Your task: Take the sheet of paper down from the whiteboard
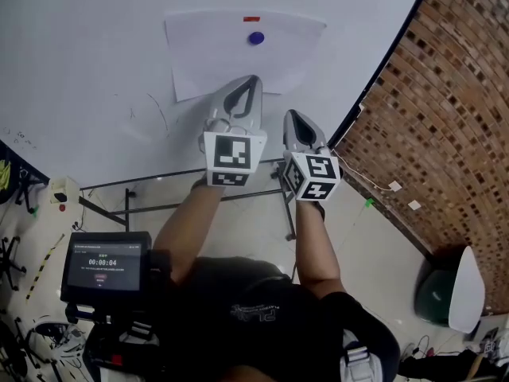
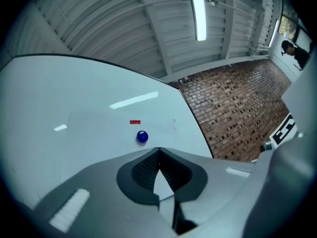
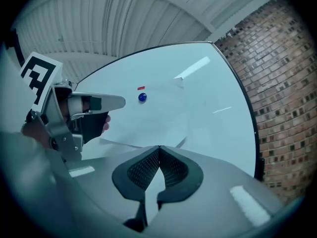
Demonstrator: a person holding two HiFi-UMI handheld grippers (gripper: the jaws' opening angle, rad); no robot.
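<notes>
A lab or workshop hall is suggested – a bare brick wall (image 1: 445, 110), a ribbed metal roof (image 2: 99, 24) with a tube lamp (image 2: 200, 14), a large whiteboard (image 1: 95, 70) on a stand, and cables (image 1: 44, 339) lying on the pale floor (image 1: 238, 221).

My left hand-held gripper (image 1: 253, 80) hides part of the lower edge of the paper (image 1: 231, 50), and the red mark (image 1: 251, 18) above the magnet (image 1: 255, 37) is too small to tell.

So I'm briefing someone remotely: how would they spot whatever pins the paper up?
Find the big whiteboard beside the brick wall; one white sheet of paper hangs on it. Near the sheet's top edge sits a small round blue magnet, just below a tiny red strip: the only blue thing there.
</notes>
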